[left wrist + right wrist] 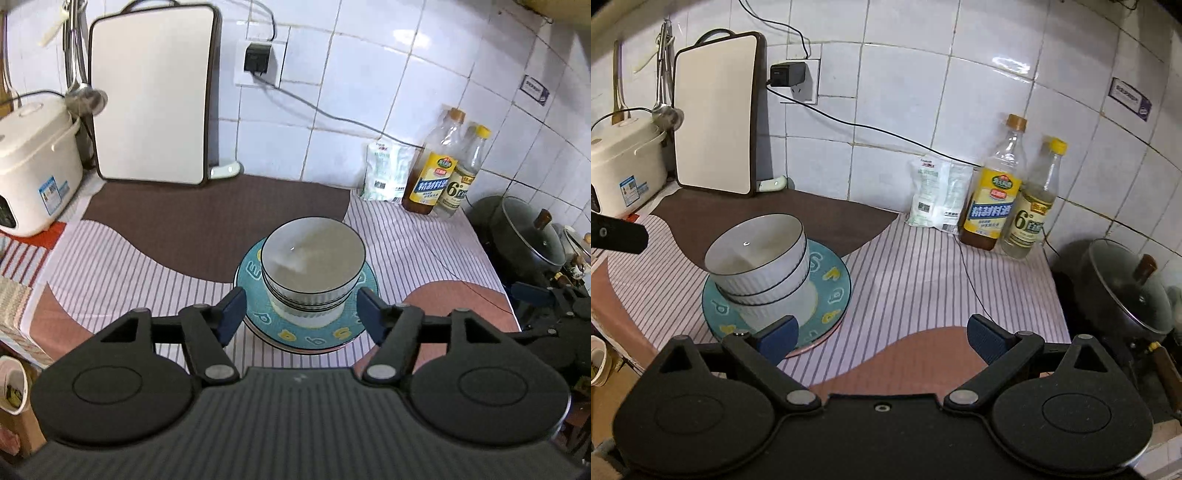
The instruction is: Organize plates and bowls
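Observation:
Two white ribbed bowls (314, 254) (757, 251) sit nested on a teal plate (314, 338) (831, 291) with yellow letters. Another plate's pink rim shows beneath it. The stack rests on the striped mat. My left gripper (301, 312) is open. Its blue pads stand on either side of the stack in the picture, nearer the camera and clear of it. My right gripper (882, 341) is open and empty over the mat, right of the stack, with its left pad overlapping the plate's near edge in the picture. Each gripper shows at the edge of the other's view.
A white cutting board (151, 96) leans on the tiled wall beside a rice cooker (33, 166). A white bag (388, 173) and two bottles (432, 173) stand at the back right. A lidded wok (1126, 291) sits on the stove. A thin black cable (971, 280) crosses the mat.

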A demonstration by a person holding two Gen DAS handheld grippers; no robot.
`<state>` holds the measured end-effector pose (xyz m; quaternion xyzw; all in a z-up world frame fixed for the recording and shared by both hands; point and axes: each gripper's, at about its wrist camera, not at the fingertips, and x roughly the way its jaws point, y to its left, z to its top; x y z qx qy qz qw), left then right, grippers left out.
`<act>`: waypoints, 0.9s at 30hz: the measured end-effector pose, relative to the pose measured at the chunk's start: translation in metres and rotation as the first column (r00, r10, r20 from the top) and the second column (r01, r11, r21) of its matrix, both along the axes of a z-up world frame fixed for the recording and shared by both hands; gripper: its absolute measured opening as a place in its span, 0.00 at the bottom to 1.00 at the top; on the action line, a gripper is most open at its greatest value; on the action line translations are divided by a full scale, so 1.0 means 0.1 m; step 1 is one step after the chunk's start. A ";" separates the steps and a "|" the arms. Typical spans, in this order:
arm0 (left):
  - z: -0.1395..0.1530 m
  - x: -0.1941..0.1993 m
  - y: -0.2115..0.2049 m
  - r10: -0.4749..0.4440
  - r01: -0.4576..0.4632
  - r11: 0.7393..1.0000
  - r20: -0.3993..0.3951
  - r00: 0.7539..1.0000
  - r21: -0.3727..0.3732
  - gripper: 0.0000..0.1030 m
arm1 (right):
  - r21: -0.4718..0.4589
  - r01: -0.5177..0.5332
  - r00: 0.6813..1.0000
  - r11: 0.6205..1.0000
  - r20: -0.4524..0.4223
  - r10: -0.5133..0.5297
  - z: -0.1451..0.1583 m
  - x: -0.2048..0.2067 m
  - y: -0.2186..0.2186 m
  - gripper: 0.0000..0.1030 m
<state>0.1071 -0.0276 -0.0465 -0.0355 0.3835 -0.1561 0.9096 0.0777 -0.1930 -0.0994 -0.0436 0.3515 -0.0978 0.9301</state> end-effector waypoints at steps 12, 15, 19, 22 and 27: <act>0.04 -0.33 0.07 0.017 -0.017 1.000 0.046 0.999 0.014 0.89 | 0.076 0.059 0.997 0.995 0.052 -0.063 0.20 -0.36 -0.05 0.97; 0.05 -0.37 0.07 0.029 -0.031 0.999 0.053 0.998 0.033 0.89 | 0.073 0.070 0.995 0.995 0.061 -0.074 0.22 -0.43 -0.03 0.97; 0.06 -0.45 0.07 0.021 -0.023 0.999 0.065 0.998 0.029 0.89 | 0.072 0.074 0.993 0.995 0.083 -0.080 0.27 -0.50 -0.01 0.97; 0.07 -0.50 0.07 0.018 -0.020 0.999 0.071 0.997 0.025 0.89 | 0.062 0.077 0.992 0.995 0.099 -0.083 0.30 -0.55 0.01 0.97; 0.08 -0.56 0.07 0.015 -0.017 1.000 0.076 0.997 0.027 0.89 | 0.068 0.077 0.989 0.995 0.121 -0.085 0.35 -0.64 0.02 0.97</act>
